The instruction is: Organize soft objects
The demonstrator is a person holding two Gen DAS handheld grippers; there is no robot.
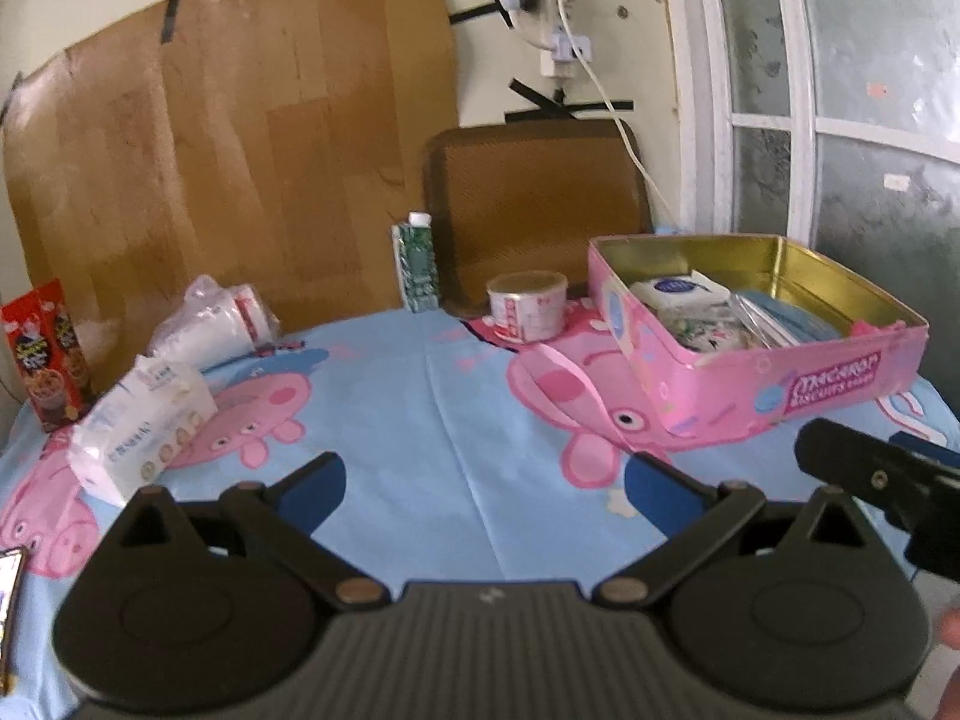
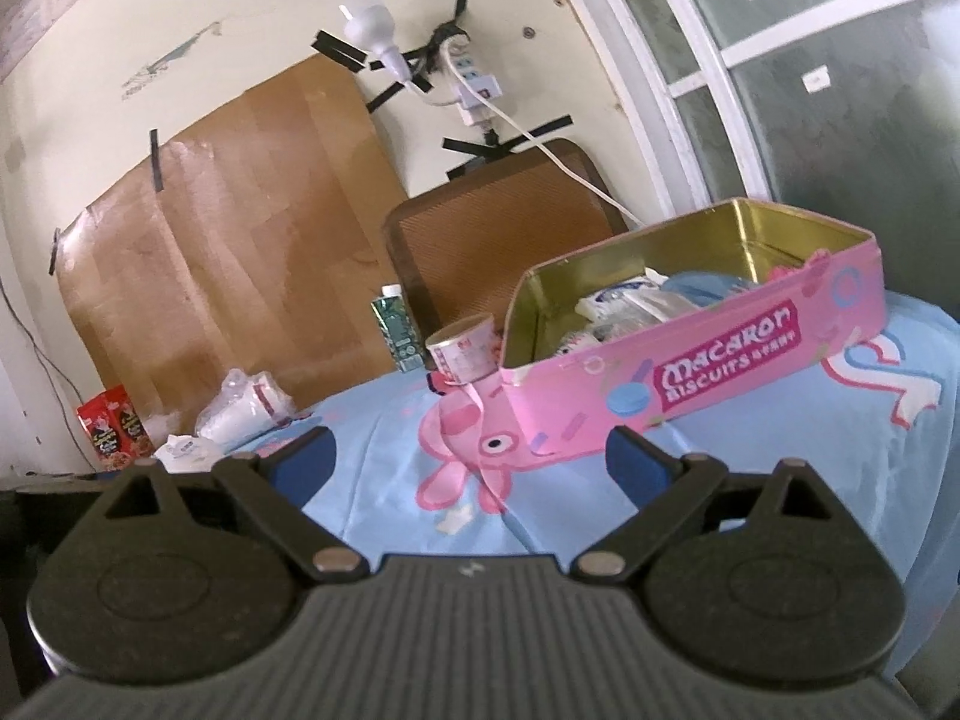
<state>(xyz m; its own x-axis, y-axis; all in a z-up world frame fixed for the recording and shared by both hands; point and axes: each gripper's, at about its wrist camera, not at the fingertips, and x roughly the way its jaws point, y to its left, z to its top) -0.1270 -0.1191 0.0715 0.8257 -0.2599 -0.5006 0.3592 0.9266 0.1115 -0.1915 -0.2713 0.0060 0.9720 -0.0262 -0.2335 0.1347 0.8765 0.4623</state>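
Your left gripper has its jaws spread wide with nothing between them, hanging over the bare blue cloth near the front edge of the table; your right gripper is spread just as wide and also holds nothing, low over the front edge and facing the long side of the pink tin. That tin sits toward the right edge of the table, lid off, with soft packets already inside. The tissue pack lies loose near the left edge, with a bag of white rolls behind it toward the back left corner. The risks, as I judge them: pinch the tissue pack by a corner and its slack wrapper may slip free on the way across; sweep low toward the tin and you could knock the small tub standing just beside its back left corner, or nudge the light tin along the cloth. The cloth itself may bunch if a fingertip drags it.
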